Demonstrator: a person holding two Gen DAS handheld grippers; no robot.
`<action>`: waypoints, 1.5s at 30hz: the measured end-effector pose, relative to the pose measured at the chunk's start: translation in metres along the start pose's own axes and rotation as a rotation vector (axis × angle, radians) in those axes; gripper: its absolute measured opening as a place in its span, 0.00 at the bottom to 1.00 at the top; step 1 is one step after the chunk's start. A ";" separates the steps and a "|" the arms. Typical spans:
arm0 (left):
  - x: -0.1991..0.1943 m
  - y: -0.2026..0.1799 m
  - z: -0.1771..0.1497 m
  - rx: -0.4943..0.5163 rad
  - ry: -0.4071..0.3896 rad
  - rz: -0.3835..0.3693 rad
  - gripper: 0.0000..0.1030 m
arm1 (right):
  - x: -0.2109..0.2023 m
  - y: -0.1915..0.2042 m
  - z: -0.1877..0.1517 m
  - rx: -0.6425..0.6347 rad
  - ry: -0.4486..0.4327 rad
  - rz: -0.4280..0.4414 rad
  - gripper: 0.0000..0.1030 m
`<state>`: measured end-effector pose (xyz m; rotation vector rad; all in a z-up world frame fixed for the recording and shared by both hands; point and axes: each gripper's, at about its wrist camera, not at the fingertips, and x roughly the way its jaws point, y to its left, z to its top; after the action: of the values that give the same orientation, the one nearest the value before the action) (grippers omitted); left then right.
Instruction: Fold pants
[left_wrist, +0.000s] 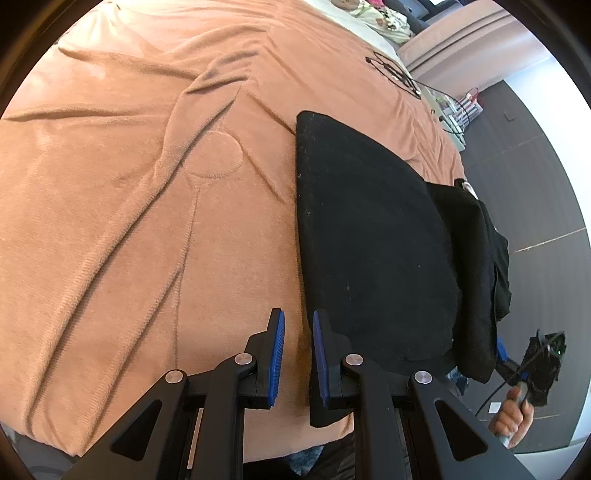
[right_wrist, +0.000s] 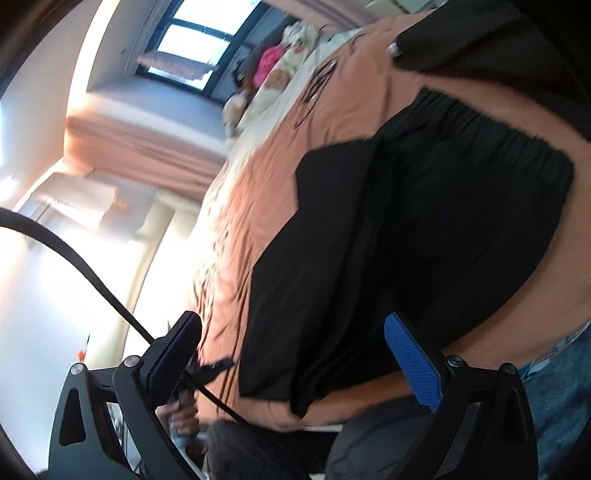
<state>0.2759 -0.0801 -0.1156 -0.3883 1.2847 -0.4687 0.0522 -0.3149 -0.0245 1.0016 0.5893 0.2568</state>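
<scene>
1. The black pants (left_wrist: 373, 243) lie folded on the bed, on top of the orange-brown blanket (left_wrist: 147, 184), near the edge of the bed where the person stands.
2. In the left wrist view the pants make a flat dark panel, with thicker folded layers stacked along the side that is closer to the bed edge.
3. In the right wrist view the gathered elastic waistband (right_wrist: 491, 129) of the pants is visible at the side farther from the camera, and one layer lies folded over the others.
4. The left gripper (left_wrist: 298, 356) is just beside the pants, at their long edge; its blue pads (left_wrist: 279, 354) stand a little apart, with only blanket visible between them, so it is released and holds nothing.
5. The right gripper (right_wrist: 291, 363) hangs just off the near end of the pants, tilted; its fingers are spread wide, with no cloth between them.
6. This view is blurred, so fine details there I cannot tell.
7. The person's hand (left_wrist: 513, 417) on the handle of the right gripper shows beyond the pants, off the bed edge.
8. Farther from the pants, toward the head of the bed, there are light pillows (right_wrist: 266, 96) and a pink item (right_wrist: 271, 61).
9. A black cable (right_wrist: 92, 273) runs through the air on the side of the right gripper away from the pants.
</scene>
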 end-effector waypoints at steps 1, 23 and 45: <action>0.000 0.000 0.000 0.001 -0.002 0.003 0.16 | 0.002 -0.003 0.003 0.009 -0.009 -0.004 0.97; 0.001 0.007 0.002 -0.037 0.012 0.034 0.16 | 0.103 -0.033 0.076 0.131 0.044 0.020 0.90; 0.008 0.005 0.000 -0.043 0.019 0.039 0.16 | 0.097 0.052 0.111 -0.235 0.231 -0.260 0.16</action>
<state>0.2781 -0.0796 -0.1245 -0.3947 1.3207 -0.4134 0.1983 -0.3224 0.0303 0.6639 0.8702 0.2066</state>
